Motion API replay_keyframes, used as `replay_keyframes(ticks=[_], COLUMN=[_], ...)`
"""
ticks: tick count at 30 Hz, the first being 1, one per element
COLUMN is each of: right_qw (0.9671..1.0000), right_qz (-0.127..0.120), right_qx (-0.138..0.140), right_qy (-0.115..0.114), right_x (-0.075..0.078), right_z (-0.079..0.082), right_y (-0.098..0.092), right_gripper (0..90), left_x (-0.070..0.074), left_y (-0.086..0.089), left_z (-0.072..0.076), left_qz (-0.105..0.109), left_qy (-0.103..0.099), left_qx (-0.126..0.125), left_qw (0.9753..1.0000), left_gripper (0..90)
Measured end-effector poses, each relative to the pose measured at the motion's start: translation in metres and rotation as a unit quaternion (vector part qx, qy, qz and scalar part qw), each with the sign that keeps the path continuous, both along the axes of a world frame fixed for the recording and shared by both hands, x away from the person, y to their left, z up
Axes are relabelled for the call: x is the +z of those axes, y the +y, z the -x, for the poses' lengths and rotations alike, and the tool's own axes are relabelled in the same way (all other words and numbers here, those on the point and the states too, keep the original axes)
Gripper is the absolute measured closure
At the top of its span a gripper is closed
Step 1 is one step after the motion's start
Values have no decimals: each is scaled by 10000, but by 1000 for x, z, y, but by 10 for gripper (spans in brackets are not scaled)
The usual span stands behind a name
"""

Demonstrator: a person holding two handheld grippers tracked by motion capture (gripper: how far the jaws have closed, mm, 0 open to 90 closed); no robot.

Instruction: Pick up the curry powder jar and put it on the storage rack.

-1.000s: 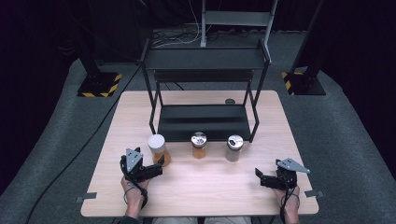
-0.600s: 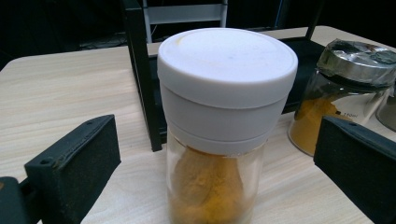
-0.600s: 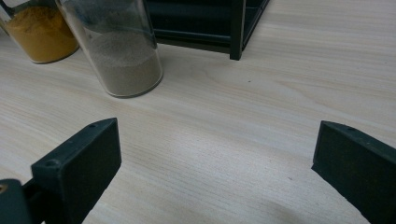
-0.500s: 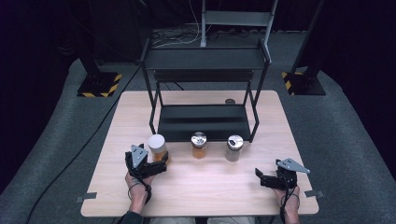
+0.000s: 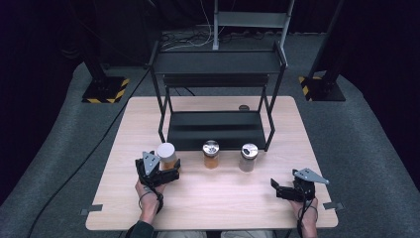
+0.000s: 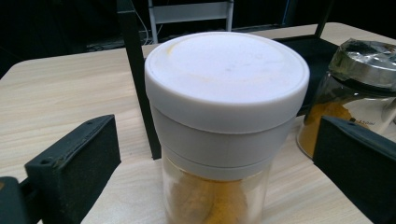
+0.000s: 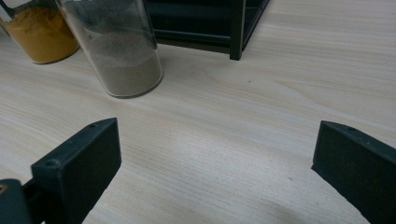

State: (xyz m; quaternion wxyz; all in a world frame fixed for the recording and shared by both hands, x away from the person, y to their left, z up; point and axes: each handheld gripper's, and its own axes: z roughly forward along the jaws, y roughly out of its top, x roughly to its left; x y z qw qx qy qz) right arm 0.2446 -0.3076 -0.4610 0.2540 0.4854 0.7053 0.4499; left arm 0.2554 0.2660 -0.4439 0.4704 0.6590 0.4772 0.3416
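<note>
White-lidded jar (image 6: 224, 135) is bracketed between the spread jaws of the left hand-held gripper (image 5: 166, 171), untouched by either | right hand-held gripper (image 5: 283, 191) is held released above bare tabletop (image 7: 243, 121) | grey-powder jar (image 7: 119, 51) is seen ahead-left of it.

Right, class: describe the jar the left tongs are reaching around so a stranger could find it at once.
Find the black shelf rack on the wooden table. Three jars stand in a row before it; take the leftmost jar. It alone has a wide white plastic lid, while its neighbours wear shiny metal caps.
</note>
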Motion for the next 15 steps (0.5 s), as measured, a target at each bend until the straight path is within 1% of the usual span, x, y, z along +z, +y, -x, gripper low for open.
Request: replay_keyframes(ticks=[1, 3, 6, 8, 14, 15], right_qw=[10000, 10000, 10000, 10000, 10000, 10000], right_qz=[0, -3, -9, -12, -10, -10], right_qx=[0, -3, 0, 1, 0, -1], right_qy=[0, -7, -14, -16, -15, -23], right_x=[0, 0, 0, -1, 0, -1], right_z=[0, 0, 0, 0, 0, 1], right_y=[0, 0, 0, 0, 0, 0], right_gripper=[2, 3, 4, 5, 6, 7], left_x=[0, -2, -3, -5, -6, -7], left_y=[0, -2, -3, -2, -1, -1], left_z=[0, 1, 0, 1, -1, -1], left_qz=[2, -4, 12, 34, 41, 53], left_qy=[-1, -30, -19, -48, -21, -31], left_qx=[4, 42, 49, 42, 60, 60], left_qw=[10000, 10000, 10000, 10000, 10000, 10000], left_gripper=[23, 70, 150, 178, 221, 243])
